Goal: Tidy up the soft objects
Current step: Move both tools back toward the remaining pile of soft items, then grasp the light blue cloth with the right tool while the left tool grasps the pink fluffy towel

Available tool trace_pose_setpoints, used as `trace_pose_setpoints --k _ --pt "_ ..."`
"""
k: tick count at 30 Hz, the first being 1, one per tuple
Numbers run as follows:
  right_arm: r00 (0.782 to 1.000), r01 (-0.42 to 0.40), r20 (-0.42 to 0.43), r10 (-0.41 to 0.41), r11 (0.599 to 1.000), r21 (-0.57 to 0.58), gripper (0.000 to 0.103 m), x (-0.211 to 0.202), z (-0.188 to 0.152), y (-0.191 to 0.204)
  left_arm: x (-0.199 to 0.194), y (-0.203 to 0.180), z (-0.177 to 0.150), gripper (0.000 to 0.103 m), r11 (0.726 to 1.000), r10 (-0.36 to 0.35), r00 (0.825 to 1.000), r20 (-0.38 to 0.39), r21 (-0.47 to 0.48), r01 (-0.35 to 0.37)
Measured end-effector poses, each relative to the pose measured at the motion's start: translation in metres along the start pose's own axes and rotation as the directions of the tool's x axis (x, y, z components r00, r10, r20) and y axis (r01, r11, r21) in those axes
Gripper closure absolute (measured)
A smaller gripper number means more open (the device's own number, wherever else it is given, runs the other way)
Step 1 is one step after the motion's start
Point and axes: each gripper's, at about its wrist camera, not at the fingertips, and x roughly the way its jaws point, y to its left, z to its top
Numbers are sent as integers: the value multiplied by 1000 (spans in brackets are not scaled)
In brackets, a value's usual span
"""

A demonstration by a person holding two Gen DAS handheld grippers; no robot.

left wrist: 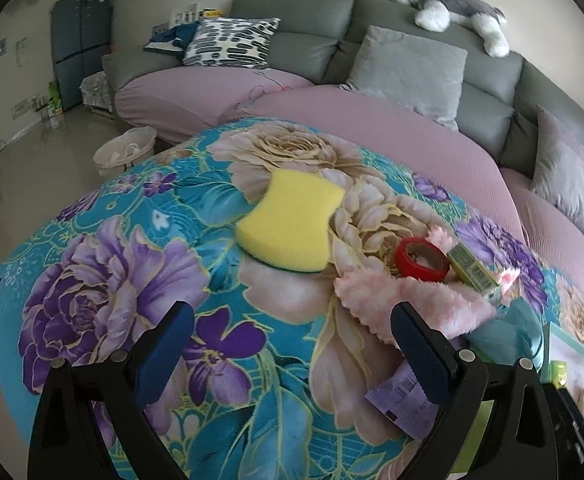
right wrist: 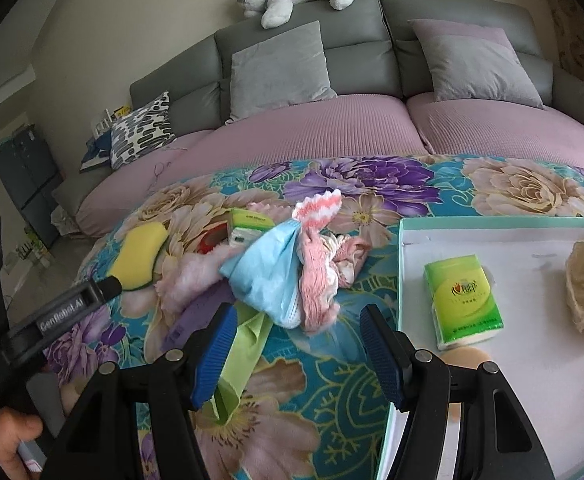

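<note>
Soft objects lie heaped on the floral blanket (right wrist: 331, 380); nearest, both grippers, left (left wrist: 292, 356) and right (right wrist: 295, 352), hover with fingers apart, holding nothing; beyond sit a blue cloth (right wrist: 268, 276), pink fluffy fabric (left wrist: 423, 304), yellow sponge (left wrist: 292, 226); a tissue pack (right wrist: 463, 300) rests in the tray (right wrist: 491, 222).

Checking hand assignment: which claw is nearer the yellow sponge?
Left. The left claw points toward the yellow sponge, just short of it; the right claw sits farther off, beside the box lid.
</note>
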Motion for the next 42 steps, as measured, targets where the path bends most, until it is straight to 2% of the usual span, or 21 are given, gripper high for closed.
trace_pose_setpoints --k 6,11,13,17,21,25,29,33,35,37,39,42 --pt "999 -32 15 32 999 1 38 8 9 4 10 -17 9 4 999 -16 999 -45 45 18" --pt "999 -34 -5 33 996 -83 50 17 13 22 14 -29 18 4 997 -11 996 -86 75 17" --pt "1000 -12 -24 10 996 -92 66 23 11 24 18 -31 21 4 997 -12 994 -105 72 20" --pt "999 -16 -33 13 995 -100 69 29 11 25 23 -35 27 4 998 -33 991 -128 49 40" --pt "1000 -15 -17 13 993 -116 82 31 14 29 27 -42 25 4 996 -86 988 -132 20 90" --pt "999 -26 -32 23 994 -107 87 36 13 27 34 -52 20 4 988 -151 976 -155 20 155" --pt "999 -36 -28 34 997 -73 87 35 14 19 41 -58 13 4 983 -176 971 -162 22 182" --pt "998 -53 -32 51 997 -60 87 36 13 15 51 -57 7 17 981 -192 963 -189 3 196" --pt "998 -58 -30 56 997 -58 87 35 13 14 55 -59 4 31 980 -194 960 -201 7 200" --pt "998 -61 -28 59 997 -53 87 35 13 14 58 -60 1 51 976 -215 952 -219 -4 219" --pt "998 -64 -30 62 997 -45 87 35 13 12 59 -61 -1 58 972 -232 947 -222 -14 235" --pt "997 -66 -30 65 997 -35 87 35 13 9 54 -62 0 77 972 -229 952 -205 1 234"
